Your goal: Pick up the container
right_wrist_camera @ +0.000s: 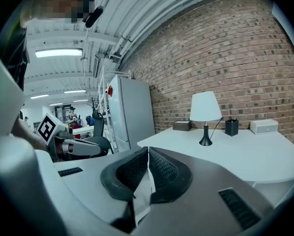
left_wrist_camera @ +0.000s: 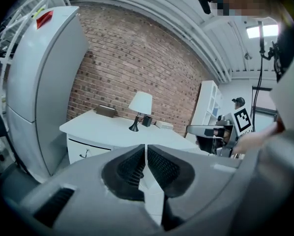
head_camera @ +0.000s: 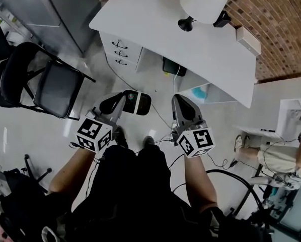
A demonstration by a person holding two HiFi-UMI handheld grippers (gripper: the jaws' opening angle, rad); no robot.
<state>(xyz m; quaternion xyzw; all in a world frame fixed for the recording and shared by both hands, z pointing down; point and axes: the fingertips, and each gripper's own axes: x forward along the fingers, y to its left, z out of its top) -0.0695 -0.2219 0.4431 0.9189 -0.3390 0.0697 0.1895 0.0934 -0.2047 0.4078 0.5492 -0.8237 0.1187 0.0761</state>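
Observation:
A small black container [right_wrist_camera: 231, 127] stands on the white desk [head_camera: 201, 49] just right of a white-shaded lamp [head_camera: 203, 4]; from the head view it shows as a dark shape [head_camera: 222, 19] behind the shade. My left gripper [head_camera: 106, 105] and right gripper [head_camera: 183, 105] hover side by side over the floor, well short of the desk. Both point toward the desk. The left gripper [left_wrist_camera: 146, 163] has its ribbed pads pressed together with nothing between them. The right gripper [right_wrist_camera: 148, 168] is likewise shut and empty.
A white box [head_camera: 248, 40] and a brown box [right_wrist_camera: 181, 126] also sit on the desk. Drawers [head_camera: 121, 48] hang under its left end. A black chair [head_camera: 50, 82] and a grey fridge [left_wrist_camera: 39, 82] stand left. A dark rounded object [head_camera: 137, 103] and cables lie on the floor.

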